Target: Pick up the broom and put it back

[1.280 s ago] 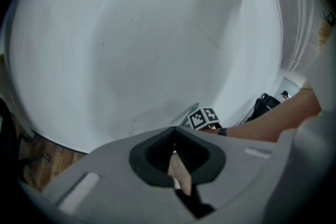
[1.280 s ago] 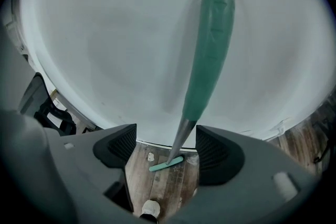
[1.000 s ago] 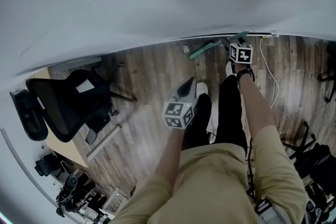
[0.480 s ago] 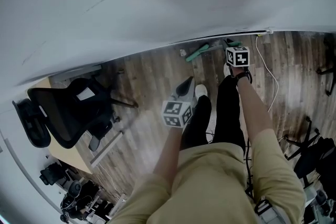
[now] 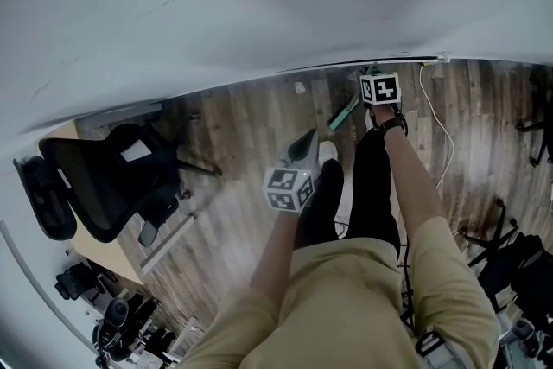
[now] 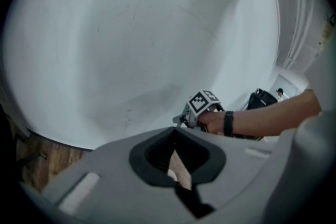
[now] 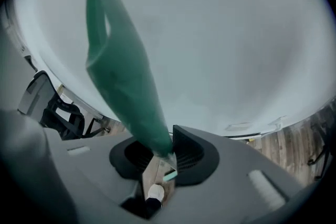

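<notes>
The broom has a green handle (image 5: 346, 111) that slants over the wood floor near the wall. In the right gripper view the green handle (image 7: 126, 71) rises up and left from the jaws, ending in a hanging loop. My right gripper (image 5: 371, 73) (image 7: 157, 152) has just been closing and is shut on that handle. My left gripper (image 5: 301, 147) (image 6: 173, 157) hangs lower and left, over the person's legs, its jaws together with nothing between them. From the left gripper view I see the right gripper's marker cube (image 6: 202, 103) in front of the white wall.
A white wall (image 5: 259, 4) meets the floor just beyond the broom. A black office chair (image 5: 104, 177) and a desk edge (image 5: 91, 251) stand at the left. A white cable (image 5: 439, 130) runs along the floor at the right, with black stands (image 5: 510, 259) farther right.
The broom lay along the wall's foot; now its handle is lifted and slants toward the person. The right gripper has shifted slightly left with it. The left gripper has hardly moved.
</notes>
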Action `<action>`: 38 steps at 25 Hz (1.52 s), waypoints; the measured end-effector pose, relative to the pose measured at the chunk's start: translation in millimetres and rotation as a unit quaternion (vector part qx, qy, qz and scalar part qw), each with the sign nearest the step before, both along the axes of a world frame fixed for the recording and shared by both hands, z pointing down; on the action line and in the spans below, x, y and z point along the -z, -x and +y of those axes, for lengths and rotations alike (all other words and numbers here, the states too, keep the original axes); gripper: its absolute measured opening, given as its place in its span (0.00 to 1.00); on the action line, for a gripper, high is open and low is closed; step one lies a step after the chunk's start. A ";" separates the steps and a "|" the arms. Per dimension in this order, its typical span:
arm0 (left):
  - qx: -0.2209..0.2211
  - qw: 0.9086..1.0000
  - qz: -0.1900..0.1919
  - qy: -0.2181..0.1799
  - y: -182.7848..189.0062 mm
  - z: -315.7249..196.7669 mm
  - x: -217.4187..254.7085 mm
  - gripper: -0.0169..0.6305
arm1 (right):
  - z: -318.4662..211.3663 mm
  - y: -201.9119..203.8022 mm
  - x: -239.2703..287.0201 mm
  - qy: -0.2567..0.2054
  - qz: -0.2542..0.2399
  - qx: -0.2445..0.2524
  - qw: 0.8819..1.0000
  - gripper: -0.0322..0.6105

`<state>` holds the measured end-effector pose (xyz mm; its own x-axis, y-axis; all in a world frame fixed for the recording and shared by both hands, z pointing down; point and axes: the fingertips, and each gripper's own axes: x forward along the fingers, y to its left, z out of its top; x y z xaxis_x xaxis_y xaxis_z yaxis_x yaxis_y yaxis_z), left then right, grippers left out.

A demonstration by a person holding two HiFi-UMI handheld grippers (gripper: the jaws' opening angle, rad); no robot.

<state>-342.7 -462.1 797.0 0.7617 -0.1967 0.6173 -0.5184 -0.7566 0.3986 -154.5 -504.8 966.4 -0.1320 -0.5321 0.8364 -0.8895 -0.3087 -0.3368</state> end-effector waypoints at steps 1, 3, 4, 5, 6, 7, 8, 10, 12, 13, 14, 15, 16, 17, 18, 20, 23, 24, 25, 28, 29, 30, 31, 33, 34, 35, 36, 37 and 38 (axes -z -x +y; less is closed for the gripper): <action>0.001 1.000 -0.001 0.000 1.7 -1.0 -1.2 0.03 | -8.6 0.9 -4.0 -0.010 -0.002 -0.003 1.000 0.19; 0.005 1.000 -0.005 0.001 7.0 -3.8 -5.0 0.03 | -27.0 3.9 -13.7 -0.028 -0.020 -0.014 0.999 0.33; 0.008 1.000 -0.008 0.002 11.3 -5.6 -7.2 0.03 | -34.9 7.2 -19.6 -0.031 -0.032 -0.020 0.999 0.52; 0.010 1.000 -0.011 0.002 16.3 -7.3 -9.5 0.03 | -40.6 10.5 -25.2 -0.029 -0.040 -0.024 0.998 0.67; 0.012 1.000 -0.015 0.003 21.6 -8.4 -11.9 0.03 | -44.0 12.6 -29.3 -0.028 -0.041 -0.025 0.998 0.77; 0.014 1.000 -0.019 0.005 26.4 -9.0 -14.4 0.03 | -45.7 13.2 -31.1 -0.030 -0.037 -0.024 0.999 0.82; 0.015 1.000 -0.022 0.008 30.5 -9.2 -16.9 0.03 | -46.2 12.9 -31.1 -0.036 -0.031 -0.024 0.999 0.83; 0.019 0.999 -0.026 0.016 35.4 -9.4 -21.5 0.03 | -44.0 10.9 -29.2 -0.050 -0.025 -0.025 0.998 0.85; 0.022 0.999 -0.025 0.021 33.8 -8.7 -24.2 0.03 | -36.9 6.7 -27.8 -0.056 -0.027 -0.029 0.998 0.87; 0.021 0.999 -0.024 0.021 31.2 -8.5 -24.4 0.03 | -32.4 4.1 -26.5 -0.058 -0.029 -0.031 0.997 0.88; 0.020 0.999 -0.022 0.020 29.2 -9.3 -23.2 0.03 | -27.6 2.5 -24.1 -0.062 -0.029 -0.034 0.997 0.90; 0.019 0.999 -0.019 0.019 28.7 -11.1 -20.3 0.03 | -22.4 3.2 -20.7 -0.065 -0.027 -0.038 0.997 0.90; 0.017 1.000 -0.016 0.018 29.3 -13.8 -15.8 0.03 | -16.2 5.5 -15.7 -0.069 -0.019 -0.042 0.997 0.91; 0.016 1.000 -0.011 0.016 29.4 -16.8 -10.0 0.03 | -8.6 7.4 -7.3 -0.072 -0.002 -0.045 0.996 0.92; 0.015 1.000 -0.005 0.013 27.3 -20.1 -3.4 0.03 | -0.1 8.1 5.5 -0.073 0.021 -0.046 0.996 0.92; 0.012 1.000 0.009 0.004 17.4 -27.4 12.3 0.03 | 17.5 7.8 40.8 -0.077 0.068 -0.046 0.994 0.91; 0.007 0.999 0.028 -0.015 3.6 -35.7 48.5 0.03 | 47.0 13.4 106.3 -0.088 0.112 -0.061 0.988 0.68; 0.006 0.999 0.038 -0.024 -1.2 -37.2 64.4 0.03 | 55.7 14.9 130.2 -0.094 0.125 -0.059 0.986 0.62; 0.004 0.998 0.049 -0.033 -6.7 -38.4 81.1 0.03 | 62.5 15.5 154.6 -0.104 0.137 -0.058 0.983 0.56; -0.005 0.995 0.077 -0.060 -20.1 -38.2 125.5 0.03 | 70.9 18.0 222.3 -0.148 0.145 -0.070 0.976 0.39; -0.005 0.994 0.084 -0.067 -23.7 -36.2 136.4 0.03 | 70.0 17.3 243.8 -0.166 0.142 -0.075 0.973 0.36; -0.003 0.993 0.090 -0.072 -28.7 -33.5 146.4 0.03 | 68.0 14.0 266.3 -0.186 0.143 -0.077 0.969 0.32; -0.001 0.992 0.097 -0.079 -35.4 -30.5 156.7 0.03 | 65.3 8.9 289.9 -0.206 0.148 -0.075 0.964 0.25; 0.000 0.989 0.111 -0.097 -52.2 -26.1 180.5 0.03 | 59.3 -1.1 337.3 -0.249 0.164 -0.059 0.953 0.12; -0.001 0.987 0.119 -0.110 -61.5 -26.0 194.3 0.03 | 57.1 -5.1 359.5 -0.270 0.173 -0.050 0.946 0.10; -0.002 0.984 0.126 -0.126 -71.0 -27.5 209.2 0.03 | 56.4 -9.2 380.2 -0.290 0.179 -0.046 0.939 0.08; -0.004 0.981 0.134 -0.143 -80.4 -30.4 225.0 0.03 | 57.1 -13.3 399.2 -0.309 0.182 -0.046 0.932 0.06; -0.004 0.977 0.141 -0.161 -89.2 -34.1 241.3 0.03 | 58.9 -17.5 416.2 -0.326 0.183 -0.048 0.926 0.06; -0.004 0.972 0.149 -0.180 -97.0 -37.8 257.9 0.03 | 61.4 -21.3 431.4 -0.341 0.182 -0.049 0.921 0.06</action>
